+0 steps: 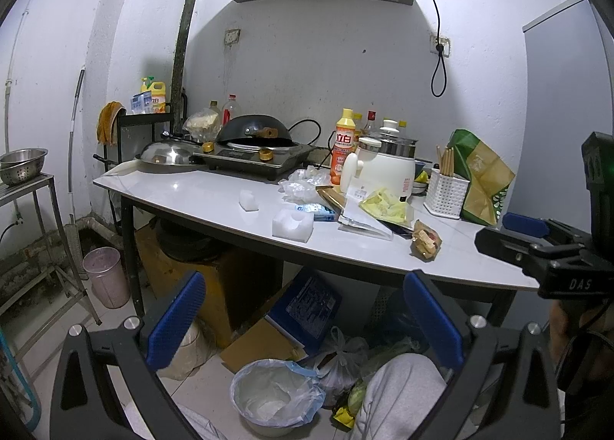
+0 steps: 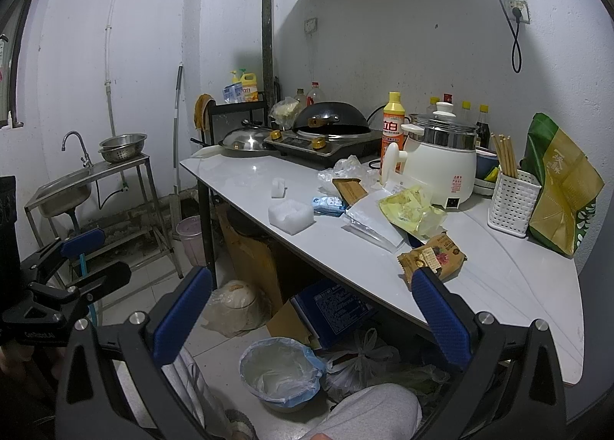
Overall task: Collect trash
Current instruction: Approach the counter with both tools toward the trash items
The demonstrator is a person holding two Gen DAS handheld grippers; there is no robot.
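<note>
Jaws: both my grippers, left (image 1: 303, 321) & right (image 2: 312, 319), apart, empty.
Next: approach snack wrapper (image 2: 431, 256) low, drop in bin (image 2: 282, 374).

Left hand-held gripper (image 1: 303, 319) and right hand-held gripper (image 2: 312, 311) both gape wide, fingers holding nothing.

Two fisheye views from hand-held grippers, both looking forward between their own jaws from just in front of and slightly below a tabletop (image 1: 199, 206) edge; the right view sits further right. Both share the tabletop, stove (image 2: 326, 142) and bin (image 1: 274, 397)
</note>
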